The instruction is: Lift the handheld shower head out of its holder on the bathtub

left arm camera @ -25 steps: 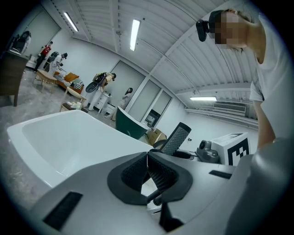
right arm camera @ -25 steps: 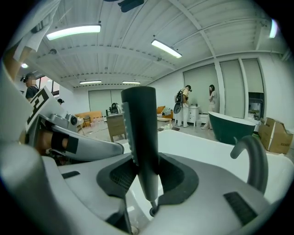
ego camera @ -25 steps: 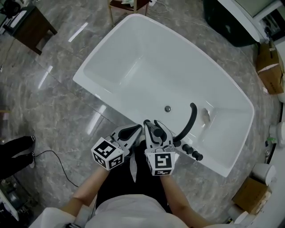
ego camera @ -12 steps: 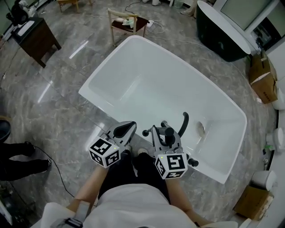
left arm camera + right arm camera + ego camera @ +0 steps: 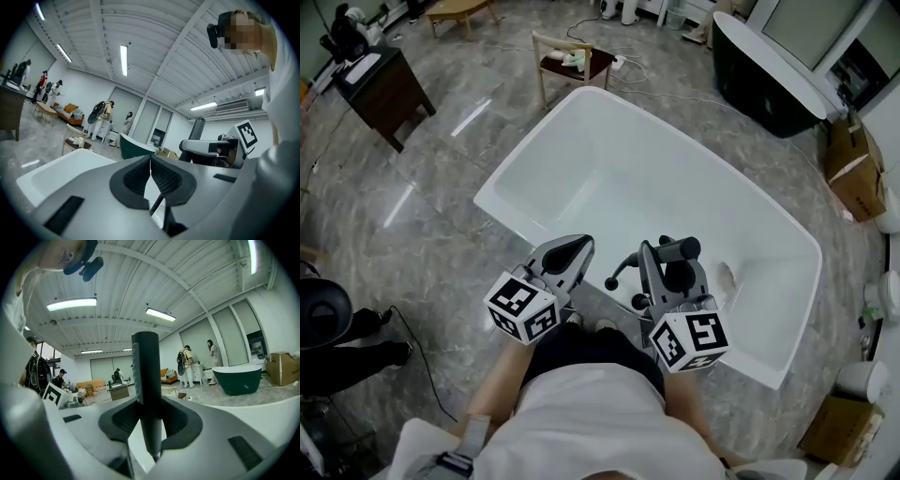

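Black cylindrical shower head (image 5: 146,376) stands clamped in right gripper (image 5: 150,420) jaws; left gripper (image 5: 150,165) jaws seem closed.

Marble flr (image 5: 412,253), wht tub (image 5: 609,159), chair (image 5: 591,66), desk (image 5: 389,89)

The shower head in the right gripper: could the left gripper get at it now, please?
Probably yes: the left gripper hangs close beside the shower head with nothing between them, though its shut jaws must open first.
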Action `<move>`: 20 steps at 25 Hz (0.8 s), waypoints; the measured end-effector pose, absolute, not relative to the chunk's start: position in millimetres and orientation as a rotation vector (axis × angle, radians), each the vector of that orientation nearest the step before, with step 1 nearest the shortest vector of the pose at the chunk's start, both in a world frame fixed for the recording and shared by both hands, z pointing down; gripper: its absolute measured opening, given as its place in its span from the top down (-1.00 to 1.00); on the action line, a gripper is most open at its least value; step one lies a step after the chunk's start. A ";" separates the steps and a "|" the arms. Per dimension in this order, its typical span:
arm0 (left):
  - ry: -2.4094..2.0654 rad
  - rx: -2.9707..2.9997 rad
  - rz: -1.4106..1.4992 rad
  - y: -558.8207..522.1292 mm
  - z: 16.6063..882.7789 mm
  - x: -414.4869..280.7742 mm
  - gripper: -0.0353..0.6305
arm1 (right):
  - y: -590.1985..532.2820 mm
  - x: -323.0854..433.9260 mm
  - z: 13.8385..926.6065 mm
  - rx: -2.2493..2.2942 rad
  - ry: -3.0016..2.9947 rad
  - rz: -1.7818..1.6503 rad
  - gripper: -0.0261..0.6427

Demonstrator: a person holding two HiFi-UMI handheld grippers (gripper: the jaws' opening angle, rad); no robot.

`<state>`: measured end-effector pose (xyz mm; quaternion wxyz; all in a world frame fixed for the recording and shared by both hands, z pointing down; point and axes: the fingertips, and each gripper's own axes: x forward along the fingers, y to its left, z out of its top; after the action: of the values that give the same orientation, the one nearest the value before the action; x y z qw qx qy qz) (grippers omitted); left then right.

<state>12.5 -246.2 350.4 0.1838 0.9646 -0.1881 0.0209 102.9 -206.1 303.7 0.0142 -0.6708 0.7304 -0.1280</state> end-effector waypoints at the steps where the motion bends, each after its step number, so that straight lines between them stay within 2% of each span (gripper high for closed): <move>1: -0.530 2.726 0.046 -247.0 346.7 12.4 0.86 | -205.8 104.1 298.0 -2.088 2.264 -0.386 0.50; 7: -0.550 2.729 0.018 -249.7 340.1 13.2 0.86 | -204.4 113.5 275.9 -2.054 2.237 -0.333 0.51; 20: -0.563 2.703 0.049 -250.9 349.7 20.3 0.86 | -205.6 130.9 287.8 -2.066 2.203 -0.401 0.51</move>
<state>20.3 -250.9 349.7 0.1890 0.9612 -0.2003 0.0175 130.9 -205.6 287.8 0.0475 -0.6775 0.7222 -0.1313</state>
